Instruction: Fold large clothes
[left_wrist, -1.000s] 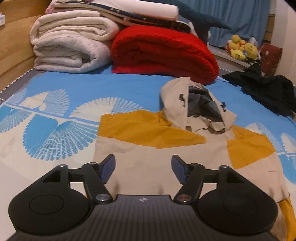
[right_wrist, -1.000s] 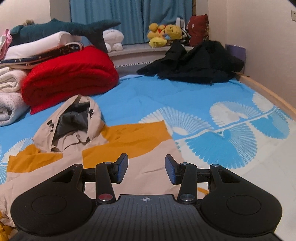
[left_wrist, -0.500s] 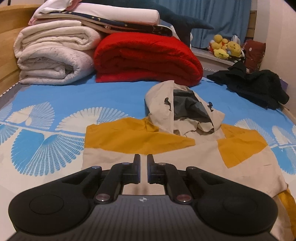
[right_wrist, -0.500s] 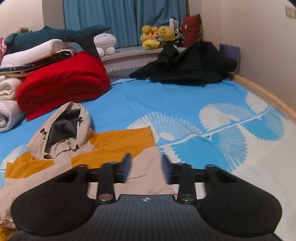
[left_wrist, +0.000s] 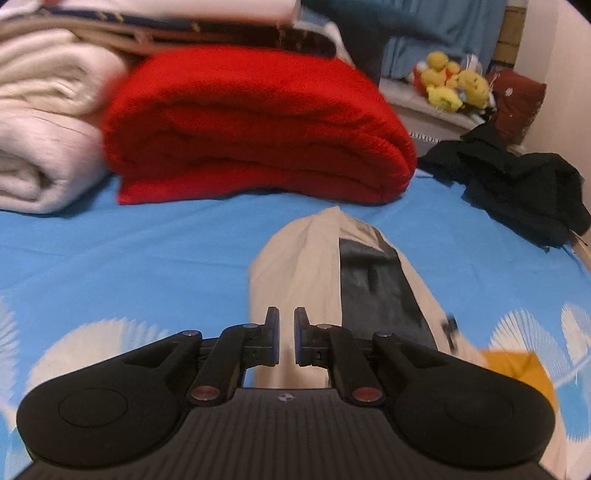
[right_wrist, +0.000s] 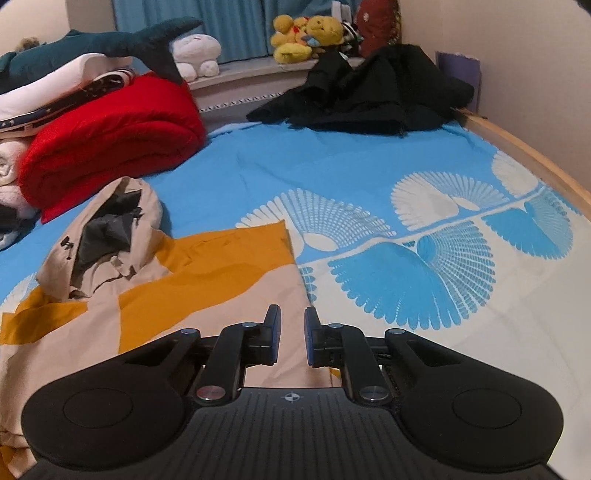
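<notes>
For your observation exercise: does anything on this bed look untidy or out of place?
Yes. The black garment lies crumpled in a heap at the bed's far corner, unlike the neatly folded red blanket. The beige and yellow hooded jacket is spread out, its hood rumpled.

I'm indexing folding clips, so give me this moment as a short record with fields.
surface: bed sheet, blue with white fan print
garment: beige and mustard hooded jacket, spread flat, hood toward the bedding
left gripper: nearly closed, in front of the hood
right gripper: jaws closing, at the jacket's edge
behind: red blanket, black clothes, plush toys
</notes>
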